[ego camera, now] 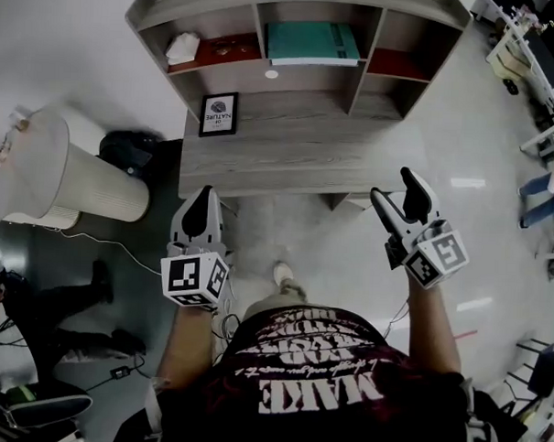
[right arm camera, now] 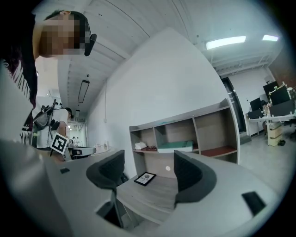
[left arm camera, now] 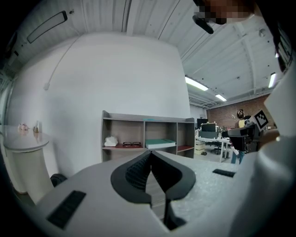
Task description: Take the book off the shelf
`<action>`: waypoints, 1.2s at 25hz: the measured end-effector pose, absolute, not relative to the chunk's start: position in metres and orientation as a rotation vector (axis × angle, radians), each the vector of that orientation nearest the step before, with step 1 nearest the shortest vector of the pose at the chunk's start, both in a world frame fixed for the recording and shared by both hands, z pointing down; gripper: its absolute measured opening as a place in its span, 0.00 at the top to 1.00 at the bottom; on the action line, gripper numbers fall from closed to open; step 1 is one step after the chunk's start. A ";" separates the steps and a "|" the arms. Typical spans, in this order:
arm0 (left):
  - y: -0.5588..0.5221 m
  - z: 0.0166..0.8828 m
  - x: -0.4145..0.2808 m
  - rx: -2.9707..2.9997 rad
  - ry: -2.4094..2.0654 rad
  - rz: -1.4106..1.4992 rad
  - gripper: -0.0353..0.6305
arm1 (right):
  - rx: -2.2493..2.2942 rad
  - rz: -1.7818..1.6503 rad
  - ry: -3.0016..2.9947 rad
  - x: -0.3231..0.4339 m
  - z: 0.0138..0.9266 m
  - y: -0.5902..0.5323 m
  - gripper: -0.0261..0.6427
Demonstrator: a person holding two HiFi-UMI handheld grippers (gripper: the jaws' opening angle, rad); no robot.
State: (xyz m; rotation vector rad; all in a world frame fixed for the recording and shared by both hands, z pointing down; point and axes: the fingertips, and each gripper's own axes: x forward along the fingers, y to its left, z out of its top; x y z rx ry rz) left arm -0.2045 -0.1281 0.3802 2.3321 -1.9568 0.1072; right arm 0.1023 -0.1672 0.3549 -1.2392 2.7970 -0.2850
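A teal book (ego camera: 312, 41) lies flat in the middle compartment of the grey wooden shelf unit (ego camera: 305, 6); it also shows as the teal book (left arm camera: 160, 143) and the teal book (right arm camera: 175, 146) in the two gripper views. My left gripper (ego camera: 204, 201) hovers in front of the desk's front edge with its jaws shut and nothing between them. To the right, my right gripper (ego camera: 396, 189) stands open and empty near the desk edge. Both are well short of the book.
A framed picture (ego camera: 218, 113) lies on the desk surface (ego camera: 289, 156). A white object (ego camera: 183, 46) and glasses (ego camera: 222, 46) sit in the left compartment. A white round stand (ego camera: 41, 173) is on the left. A person stands far right, and office desks (ego camera: 532, 53) fill the upper right.
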 end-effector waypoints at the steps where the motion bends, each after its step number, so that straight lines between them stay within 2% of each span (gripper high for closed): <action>1: -0.133 0.380 -0.210 2.334 -1.954 0.104 0.94 | -1.249 -0.280 2.806 0.098 0.356 -0.172 0.47; 13: -0.180 0.384 -0.263 2.362 -1.947 0.023 0.94 | -1.274 -0.231 2.844 0.043 0.344 -0.205 0.50; 22: -0.192 0.405 -0.247 2.371 -1.876 0.065 0.94 | -1.315 -0.281 2.829 0.051 0.357 -0.215 0.52; 30: -0.223 0.398 -0.262 2.348 -1.933 0.102 0.94 | -1.275 -0.322 2.843 0.044 0.373 -0.258 0.52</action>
